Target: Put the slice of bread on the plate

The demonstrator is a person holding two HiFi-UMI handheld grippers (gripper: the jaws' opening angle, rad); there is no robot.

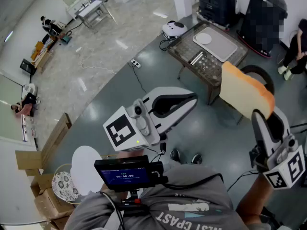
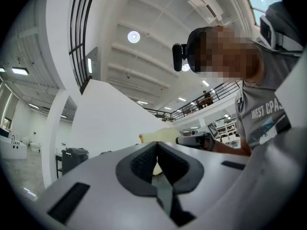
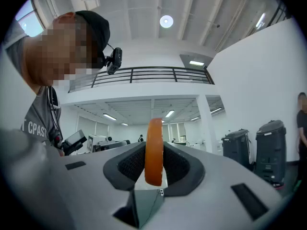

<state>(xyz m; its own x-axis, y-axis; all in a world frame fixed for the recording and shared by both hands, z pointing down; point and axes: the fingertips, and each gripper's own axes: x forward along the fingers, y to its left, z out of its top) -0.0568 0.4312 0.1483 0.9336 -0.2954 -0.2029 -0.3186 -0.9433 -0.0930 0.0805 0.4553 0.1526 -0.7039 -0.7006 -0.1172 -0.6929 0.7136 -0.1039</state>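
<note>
In the head view my right gripper (image 1: 265, 115) is held up at the right, shut on a slice of bread (image 1: 242, 92) that stands upright, pale with a brown crust. The right gripper view shows the slice edge-on, its orange crust (image 3: 154, 150) pinched between the black pads (image 3: 132, 164). My left gripper (image 1: 192, 100) sits at the middle, jaws together with nothing in them; its own view shows the pads (image 2: 144, 163) meeting and the bread (image 2: 160, 137) beyond them. A white plate (image 1: 86, 169) and a patterned plate (image 1: 64, 186) lie low at the left.
A low table (image 1: 192, 61) with a grey tray (image 1: 218, 44) and a small white plate (image 1: 204, 38) stands ahead. Black bins (image 1: 264, 18) are behind it, with a person (image 1: 297, 51) at the right edge. Cardboard boxes (image 1: 48, 200) sit at lower left. A cable (image 1: 139, 78) runs over the floor.
</note>
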